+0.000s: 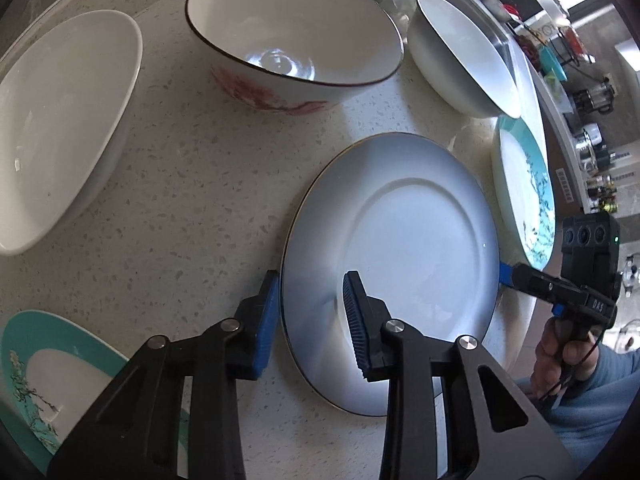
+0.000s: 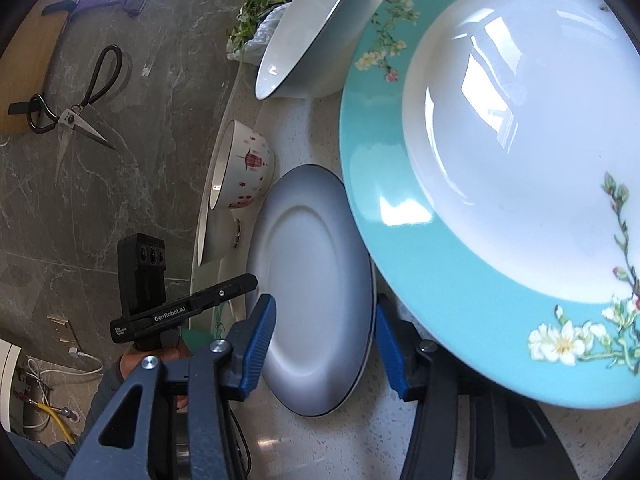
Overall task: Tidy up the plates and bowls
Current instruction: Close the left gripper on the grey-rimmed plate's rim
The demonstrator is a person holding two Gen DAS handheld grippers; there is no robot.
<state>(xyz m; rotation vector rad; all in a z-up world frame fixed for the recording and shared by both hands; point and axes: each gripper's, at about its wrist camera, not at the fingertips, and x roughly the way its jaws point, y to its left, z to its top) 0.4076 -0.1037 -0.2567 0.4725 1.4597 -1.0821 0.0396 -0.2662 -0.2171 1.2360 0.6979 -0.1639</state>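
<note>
A white plate (image 1: 400, 216) with a dark rim lies flat on the speckled counter (image 1: 192, 184). My left gripper (image 1: 312, 280) is closed on its near-left rim, one pad against the outer edge and the other on the lip. My right gripper (image 2: 324, 304) straddles the opposite rim of the same plate (image 2: 312, 280), open, its pads standing apart from it. A teal floral plate (image 2: 500, 160) overhangs the right finger. Behind stand a red-patterned bowl (image 1: 296, 40) and two white bowls (image 1: 60, 120) (image 1: 460, 52).
A second teal plate (image 1: 40, 368) lies at the near left. A hand (image 1: 568, 360) in a blue sleeve holds the right gripper beyond the counter's edge. Scissors (image 2: 80, 120) rest on grey stone, and bagged greens (image 2: 268, 0) lie behind the bowls.
</note>
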